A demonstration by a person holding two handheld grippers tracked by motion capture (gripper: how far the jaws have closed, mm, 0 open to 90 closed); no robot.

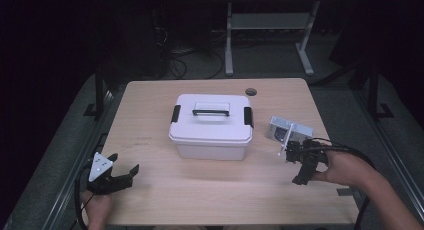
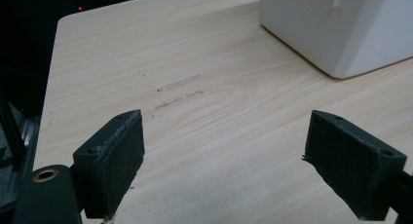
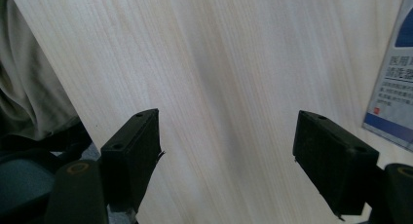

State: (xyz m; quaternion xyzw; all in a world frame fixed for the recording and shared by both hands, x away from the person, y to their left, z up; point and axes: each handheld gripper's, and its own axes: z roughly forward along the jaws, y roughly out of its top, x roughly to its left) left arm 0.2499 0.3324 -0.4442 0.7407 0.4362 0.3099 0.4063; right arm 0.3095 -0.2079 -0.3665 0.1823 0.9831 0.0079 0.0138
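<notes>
A white storage box with a lid, a handle and black side latches stands shut at the middle of the wooden table. Its lower corner rises at the top right of the left gripper view. A small grey carton with blue print lies to the right of the storage box; its edge runs along the right of the right gripper view. My left gripper rests open near the front left corner, holding nothing. My right gripper hovers open just in front of the carton, tilted down at bare wood.
A round cable hole sits near the table's far edge. Behind the table stand the white legs of another desk and loose cables on the floor. The person's clothing hangs past the table's near edge.
</notes>
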